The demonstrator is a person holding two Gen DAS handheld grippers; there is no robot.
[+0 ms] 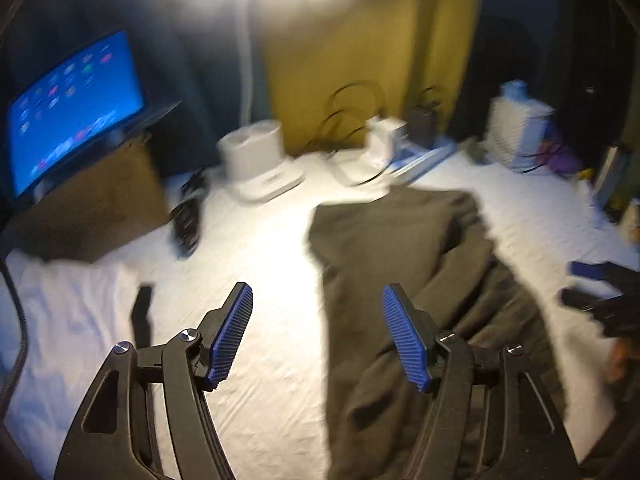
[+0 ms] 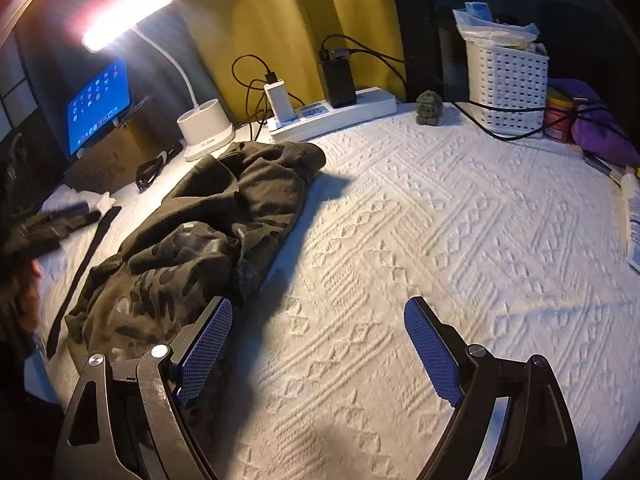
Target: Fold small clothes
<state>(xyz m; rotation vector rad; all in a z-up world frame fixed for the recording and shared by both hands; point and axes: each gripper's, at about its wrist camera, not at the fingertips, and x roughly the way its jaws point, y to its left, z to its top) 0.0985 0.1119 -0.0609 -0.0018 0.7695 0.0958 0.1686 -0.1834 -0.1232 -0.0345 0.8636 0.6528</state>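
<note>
A dark, crumpled garment (image 1: 420, 280) lies on the white textured bedspread (image 1: 264, 280). In the left wrist view, which is blurred, my left gripper (image 1: 318, 300) is open and empty. Its right finger hangs over the garment's left edge and its left finger over bare spread. My right gripper (image 1: 576, 284) pokes in from the right edge. In the right wrist view the garment (image 2: 208, 232) is left of centre with a faint camouflage print. My right gripper (image 2: 318, 308) stands wide open and empty just beside the garment's near right edge. My left gripper (image 2: 86, 213) shows beyond the garment at the left.
A white cloth (image 1: 68, 312) and a dark strip (image 1: 142, 312) lie left of the garment. Along the back stand a lit tablet (image 2: 98, 104) on a box, a lamp base (image 2: 206, 128), a power strip (image 2: 332, 114) with chargers, a small figurine (image 2: 429, 107) and a white basket (image 2: 508, 88).
</note>
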